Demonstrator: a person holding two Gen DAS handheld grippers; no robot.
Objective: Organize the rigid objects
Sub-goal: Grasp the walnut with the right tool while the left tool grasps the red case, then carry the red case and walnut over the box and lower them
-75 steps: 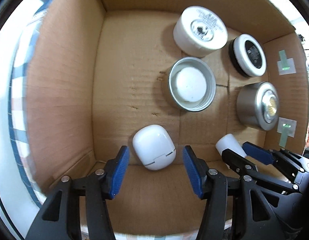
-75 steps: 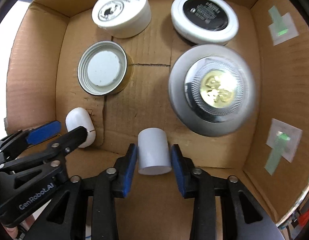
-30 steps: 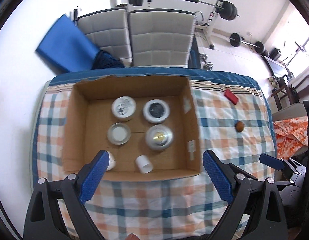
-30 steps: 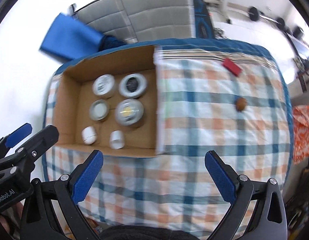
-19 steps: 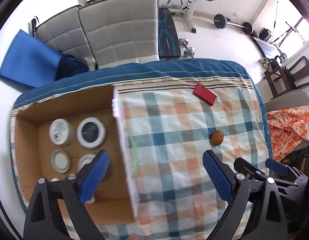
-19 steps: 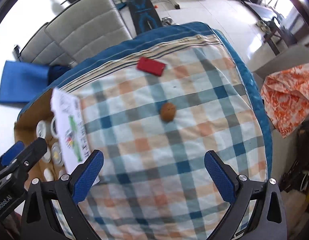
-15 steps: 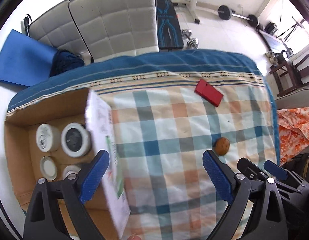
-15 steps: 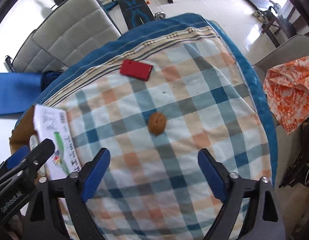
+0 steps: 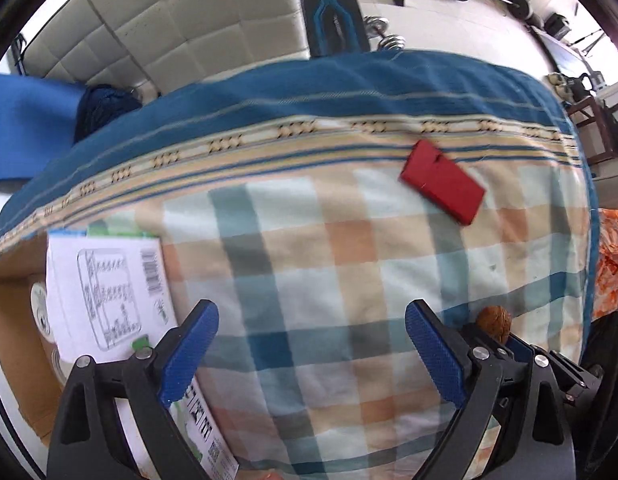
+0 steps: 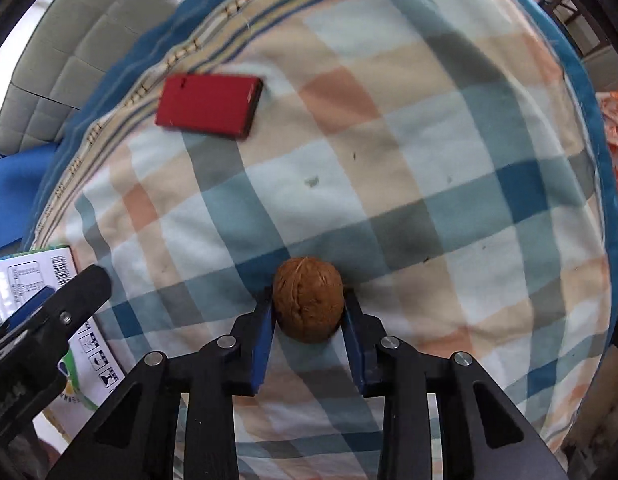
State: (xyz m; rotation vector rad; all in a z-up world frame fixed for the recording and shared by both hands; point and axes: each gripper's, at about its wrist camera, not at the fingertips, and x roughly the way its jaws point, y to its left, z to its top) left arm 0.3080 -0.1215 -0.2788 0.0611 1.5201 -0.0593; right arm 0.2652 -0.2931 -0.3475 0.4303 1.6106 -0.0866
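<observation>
the walnut (image 10: pixel 308 300) is seen resting on the checked cloth (image 10: pixel 389 160), bracketed by the blue pads of the right gripper (image 10: pixel 308 320), whose jaws appear drawn in against its two sides; whether full pressure is applied cannot be confirmed. the left gripper (image 9: pixel 311 356) is held wide apart over bare cloth, with nothing between its pads. the red case (image 10: pixel 209 105) lies well apart from the walnut, toward the far striped border. the cardboard box (image 9: pixel 13 320) with its printed white flap (image 9: pixel 105 292) is seen at the left edge. for the step in hand to be done well, the round shell should be pinched across its widest part, since a hard curved surface is judged likely to squirt out. the lift should be made straight up, and the cloth should not be snagged by the pad tips.
</observation>
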